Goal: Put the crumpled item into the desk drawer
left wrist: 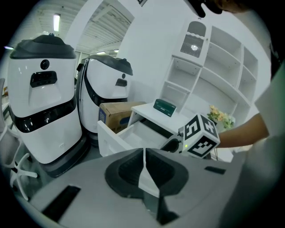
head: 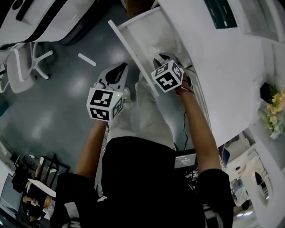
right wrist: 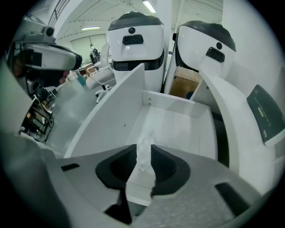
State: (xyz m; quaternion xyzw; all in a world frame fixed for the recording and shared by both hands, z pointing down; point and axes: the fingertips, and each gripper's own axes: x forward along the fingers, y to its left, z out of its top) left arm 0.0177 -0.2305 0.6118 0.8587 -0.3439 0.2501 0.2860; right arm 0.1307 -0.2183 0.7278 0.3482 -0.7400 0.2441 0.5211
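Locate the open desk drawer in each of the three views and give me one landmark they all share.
Head view: the open desk drawer is at top centre, angled toward the upper left.
Left gripper view: the drawer sits at centre, pulled out toward the left.
Right gripper view: the drawer fills the middle, seen from above.
Shared landmark: the dark green box, right of the drawer in every view.

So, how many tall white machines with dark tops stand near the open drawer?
2 machines: one leftmost in the left gripper view, the other beside it, behind the brown cardboard box. More may be hidden.
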